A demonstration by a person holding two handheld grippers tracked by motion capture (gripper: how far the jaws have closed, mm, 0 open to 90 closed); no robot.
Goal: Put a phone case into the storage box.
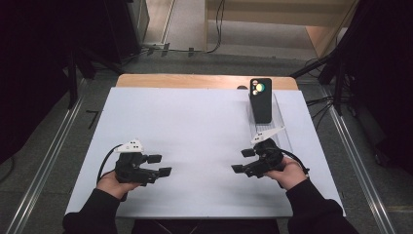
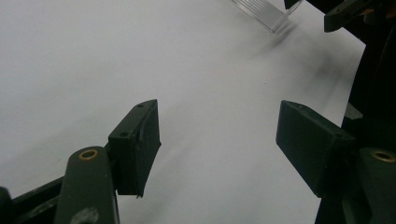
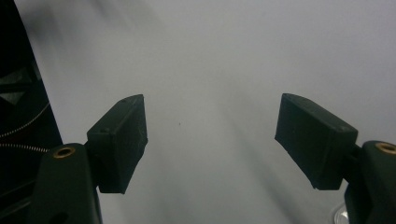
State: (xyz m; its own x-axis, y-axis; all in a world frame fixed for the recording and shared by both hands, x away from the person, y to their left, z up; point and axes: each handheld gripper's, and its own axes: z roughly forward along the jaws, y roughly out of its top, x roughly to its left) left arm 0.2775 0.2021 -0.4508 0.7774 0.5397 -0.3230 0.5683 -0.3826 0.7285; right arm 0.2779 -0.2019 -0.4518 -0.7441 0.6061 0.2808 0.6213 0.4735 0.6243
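Your white tabletop [image 1: 195, 131] is evenly bright, the room around it falls dark, and both gripper views look dim, soft and grainy.

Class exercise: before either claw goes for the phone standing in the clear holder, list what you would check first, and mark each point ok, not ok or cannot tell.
1. Left claw open, nothing between the jaws: ok.
2. Right claw open, nothing between the jaws: ok.
3. Phone upright in the holder: ok.
4. White sheet bare between the right claw and the holder: ok.
5. Phone loose enough in the holder to lift out: cannot tell.
6. Right claw pointing at the phone: not ok, it points toward the table's middle.
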